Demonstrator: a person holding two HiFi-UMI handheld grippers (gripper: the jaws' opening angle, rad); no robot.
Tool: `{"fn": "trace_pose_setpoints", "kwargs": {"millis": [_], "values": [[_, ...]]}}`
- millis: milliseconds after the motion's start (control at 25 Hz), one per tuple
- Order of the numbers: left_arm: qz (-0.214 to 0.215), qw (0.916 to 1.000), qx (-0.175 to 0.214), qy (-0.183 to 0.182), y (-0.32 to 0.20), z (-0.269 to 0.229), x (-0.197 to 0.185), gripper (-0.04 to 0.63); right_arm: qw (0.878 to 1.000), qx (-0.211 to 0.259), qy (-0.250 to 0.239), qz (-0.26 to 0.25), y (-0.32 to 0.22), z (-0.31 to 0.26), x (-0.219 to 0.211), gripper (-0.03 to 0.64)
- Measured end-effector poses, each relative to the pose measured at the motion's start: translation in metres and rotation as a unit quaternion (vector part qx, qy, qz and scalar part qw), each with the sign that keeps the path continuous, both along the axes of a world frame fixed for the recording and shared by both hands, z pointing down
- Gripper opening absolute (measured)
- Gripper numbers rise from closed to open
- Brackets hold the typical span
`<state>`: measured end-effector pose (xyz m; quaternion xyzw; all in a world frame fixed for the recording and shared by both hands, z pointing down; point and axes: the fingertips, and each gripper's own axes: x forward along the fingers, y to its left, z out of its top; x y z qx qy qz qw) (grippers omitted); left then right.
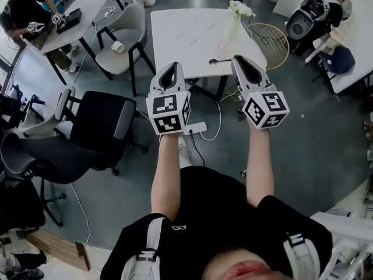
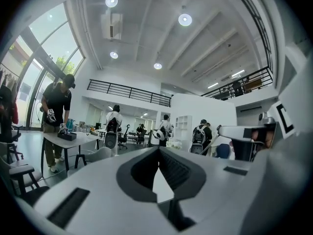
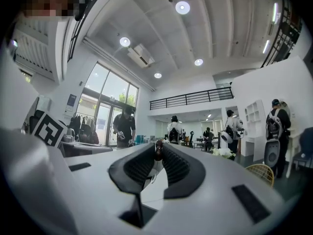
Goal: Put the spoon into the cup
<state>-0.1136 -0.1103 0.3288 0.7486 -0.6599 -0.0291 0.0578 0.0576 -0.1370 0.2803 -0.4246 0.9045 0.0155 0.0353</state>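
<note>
Your right gripper (image 1: 236, 59) is clenched on the spoon (image 1: 215, 60). In the right gripper view its jaws pinch a dark, rounded end of the spoon right at their tips. In the head view the spoon sticks out level from those tips, over the near edge of the white table (image 1: 186, 34), with its bowl pointing towards the table's middle.

Your left gripper (image 1: 172, 65) hangs just short of that same near edge. Its jaws are pressed together at the tips with nothing between them, and the left gripper view shows only a sliver of tabletop through the gap behind the tips.

On the table's far right part, beyond the spoon, stands what looks like a clear glass cup (image 1: 223, 48) (I cannot tell whether it holds anything). Just behind it is a pale vase (image 1: 233, 27) holding white flowers (image 1: 240, 8). Off the table's left side, a small white cup (image 1: 118, 46) lies tipped over on the seat of a grey chair (image 1: 129, 22).

The marker cubes (image 1: 168, 113) on both grippers carry black-and-white square patterns.
</note>
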Motion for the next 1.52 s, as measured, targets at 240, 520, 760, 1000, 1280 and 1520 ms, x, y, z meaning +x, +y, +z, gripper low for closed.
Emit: {"fn": "trace_pose_setpoints", "kwargs": {"millis": [240,520,760,1000,1280,1520], "values": [[-0.005,0.9986,-0.052,0.012,-0.065,0.051,-0.028,0.017,0.999,-0.048,0.022,-0.014,-0.067,0.049,-0.040,0.054],[0.003,0.9945,-0.104,0.008,-0.146,0.081,-0.054,0.017,0.994,-0.104,0.019,-0.004,-0.150,0.085,-0.064,0.054],[0.023,0.9909,-0.132,0.015,-0.205,0.103,-0.054,0.017,0.991,-0.132,0.025,0.019,-0.206,0.106,-0.062,0.054],[0.053,0.9851,-0.161,0.032,-0.231,0.131,-0.035,0.017,0.984,-0.167,0.047,0.048,-0.224,0.134,-0.043,0.054],[0.061,0.9818,-0.176,0.038,-0.257,0.147,-0.022,0.017,0.981,-0.178,0.053,0.062,-0.245,0.149,-0.025,0.054],[0.061,0.9812,-0.182,0.024,-0.275,0.146,-0.007,0.017,0.979,-0.176,0.047,0.096,-0.277,0.151,0.021,0.054]]}}
